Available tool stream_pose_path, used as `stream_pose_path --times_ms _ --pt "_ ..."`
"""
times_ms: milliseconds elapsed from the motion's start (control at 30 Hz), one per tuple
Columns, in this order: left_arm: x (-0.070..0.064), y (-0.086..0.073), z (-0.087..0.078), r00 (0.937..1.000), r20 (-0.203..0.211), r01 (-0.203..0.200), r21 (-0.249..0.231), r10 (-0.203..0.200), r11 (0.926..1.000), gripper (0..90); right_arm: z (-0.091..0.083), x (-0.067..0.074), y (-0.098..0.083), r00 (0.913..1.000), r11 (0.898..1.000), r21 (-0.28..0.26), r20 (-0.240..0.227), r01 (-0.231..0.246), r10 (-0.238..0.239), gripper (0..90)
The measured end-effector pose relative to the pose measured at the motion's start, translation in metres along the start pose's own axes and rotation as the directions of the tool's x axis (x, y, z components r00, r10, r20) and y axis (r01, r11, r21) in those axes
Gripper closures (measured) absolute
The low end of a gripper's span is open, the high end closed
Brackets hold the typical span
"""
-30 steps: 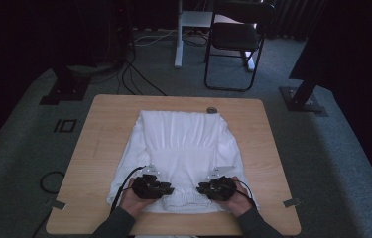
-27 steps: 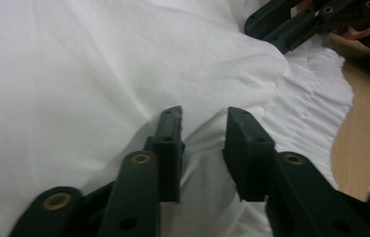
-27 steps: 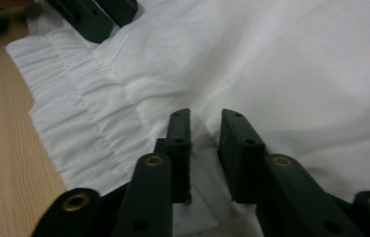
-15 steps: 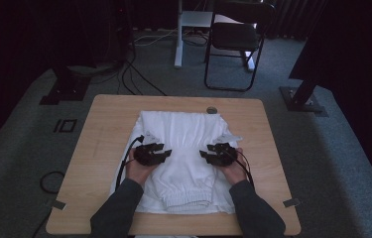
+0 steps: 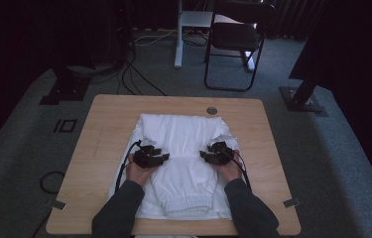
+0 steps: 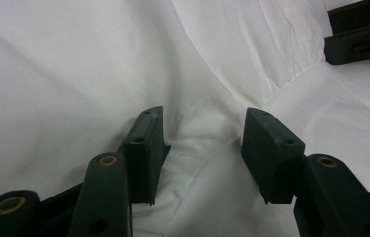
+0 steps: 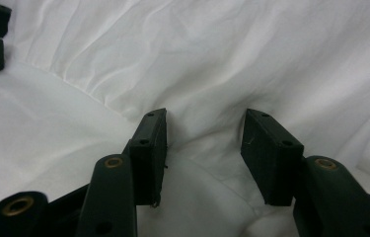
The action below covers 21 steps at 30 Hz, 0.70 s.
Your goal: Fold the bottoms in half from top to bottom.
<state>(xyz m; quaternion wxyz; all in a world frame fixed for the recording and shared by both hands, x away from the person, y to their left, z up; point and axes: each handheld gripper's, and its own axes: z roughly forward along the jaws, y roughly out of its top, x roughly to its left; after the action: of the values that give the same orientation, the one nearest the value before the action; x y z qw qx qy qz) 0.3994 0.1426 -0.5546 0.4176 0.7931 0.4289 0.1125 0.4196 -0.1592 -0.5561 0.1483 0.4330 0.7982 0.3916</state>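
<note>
A white garment (image 5: 183, 144) lies spread on the wooden table (image 5: 99, 144), its ribbed hem (image 5: 186, 206) toward the near edge. My left gripper (image 5: 155, 154) rests on the garment's left middle and my right gripper (image 5: 214, 153) on its right middle, each held by a hand. In the left gripper view the left gripper (image 6: 204, 131) stands open, with a low ridge of white cloth (image 6: 74, 74) between the jaws. The right gripper (image 7: 204, 131) is likewise open over a fold of the cloth (image 7: 251, 54).
A round cable hole (image 5: 212, 110) sits near the table's far edge. Bare wood lies left and right of the garment. Behind the table stand a black chair (image 5: 235, 39) and a stand base (image 5: 305, 101), and cables (image 5: 139, 74) run across the grey floor.
Both grippers have moved from the garment's near edge away from the person to its middle. They have held still there for the last half second. The ribbed hem now lies uncovered.
</note>
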Motion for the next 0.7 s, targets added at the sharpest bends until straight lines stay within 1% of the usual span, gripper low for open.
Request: stream_pose_path --times_ms 133,267,333,400,433,533,567,633,700 --pt "-0.016 -0.016 -0.012 1.0 0.005 -0.004 -0.006 0.004 1.0 50.7 -0.013 0.013 -0.013 0.9997 1.0 0.012 0.008 0.024 -0.024 51.7" --pt "-0.031 -0.033 -0.026 0.9997 0.018 -0.014 -0.005 0.014 0.9999 50.0 -0.027 0.027 -0.029 0.9994 0.999 0.012 -0.003 0.034 -0.034 51.7" --pt "-0.038 -0.039 -0.031 0.9994 0.02 -0.028 -0.002 0.028 0.9996 49.9 -0.033 0.033 -0.035 0.9993 0.999 0.013 -0.008 0.037 -0.037 51.7" --pt "-0.045 -0.044 -0.036 0.9981 0.018 -0.059 0.015 0.059 0.9982 48.6 -0.038 0.038 -0.039 0.9988 0.999 0.025 -0.019 0.045 -0.045 51.7" --pt "-0.047 -0.044 -0.039 0.9976 0.018 -0.067 0.023 0.067 0.9975 47.9 -0.04 0.04 -0.041 0.9984 0.998 0.03 -0.024 0.052 -0.051 51.7" --pt "-0.047 -0.037 -0.049 0.9974 0.018 -0.07 0.019 0.069 0.9974 47.1 -0.041 0.04 -0.042 0.9981 0.998 0.03 -0.034 0.053 -0.052 51.7" --pt "-0.045 -0.032 -0.053 0.9978 0.006 -0.066 0.004 0.066 0.9978 46.4 -0.041 0.039 -0.042 0.9981 0.998 0.03 -0.038 0.051 -0.05 51.7" --pt "-0.038 -0.019 -0.061 0.9961 -0.046 -0.077 -0.03 0.076 0.9966 44.2 -0.04 0.039 -0.042 0.9981 0.999 0.028 -0.044 0.044 -0.043 51.7" --pt "-0.026 -0.001 -0.068 0.9913 -0.109 -0.081 -0.068 0.073 0.9945 41.6 -0.04 0.039 -0.042 0.998 0.998 0.027 -0.043 0.048 -0.047 51.7"
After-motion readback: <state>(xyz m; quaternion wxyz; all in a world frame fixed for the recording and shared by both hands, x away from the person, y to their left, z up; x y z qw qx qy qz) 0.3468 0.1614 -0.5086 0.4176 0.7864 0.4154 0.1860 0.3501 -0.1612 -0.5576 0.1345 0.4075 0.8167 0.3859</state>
